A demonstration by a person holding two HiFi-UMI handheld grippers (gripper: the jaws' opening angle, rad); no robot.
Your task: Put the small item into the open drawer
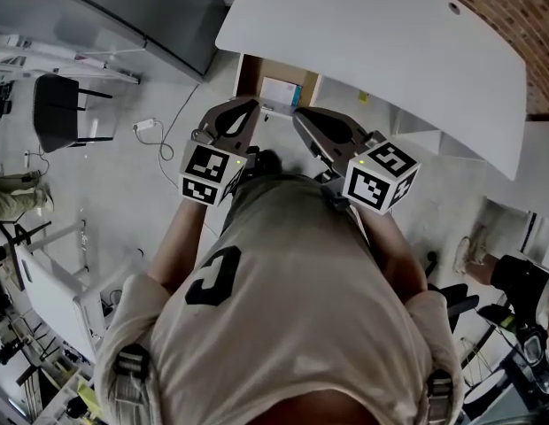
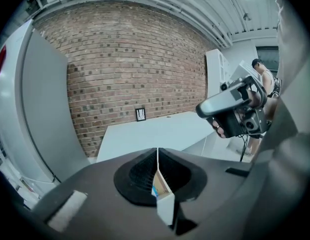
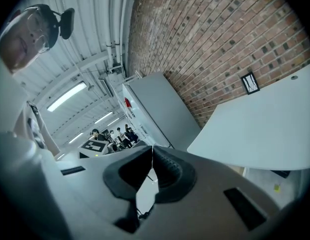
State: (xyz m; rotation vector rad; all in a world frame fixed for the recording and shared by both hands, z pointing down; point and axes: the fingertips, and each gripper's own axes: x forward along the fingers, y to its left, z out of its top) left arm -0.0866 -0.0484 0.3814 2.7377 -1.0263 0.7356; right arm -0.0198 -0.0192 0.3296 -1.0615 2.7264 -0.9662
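Note:
An open wooden drawer [image 1: 246,74] sticks out under the near edge of the white table [image 1: 372,42]. A small white and blue item [image 1: 280,92] lies inside it. My left gripper [image 1: 249,106] hovers just in front of the drawer, jaws shut with nothing between them; in the left gripper view its tips [image 2: 157,150] meet, and the drawer's wood and the blue item [image 2: 157,189] show through the gap below. My right gripper [image 1: 301,114] sits beside it to the right, also in front of the drawer. It is shut and empty [image 3: 152,148].
A brick wall [image 1: 496,7] runs behind the table. A black chair [image 1: 57,109] and a white cable [image 1: 147,127] are on the floor to the left. A grey cabinet [image 3: 160,104] stands by the wall. Several people [image 3: 120,134] stand far off.

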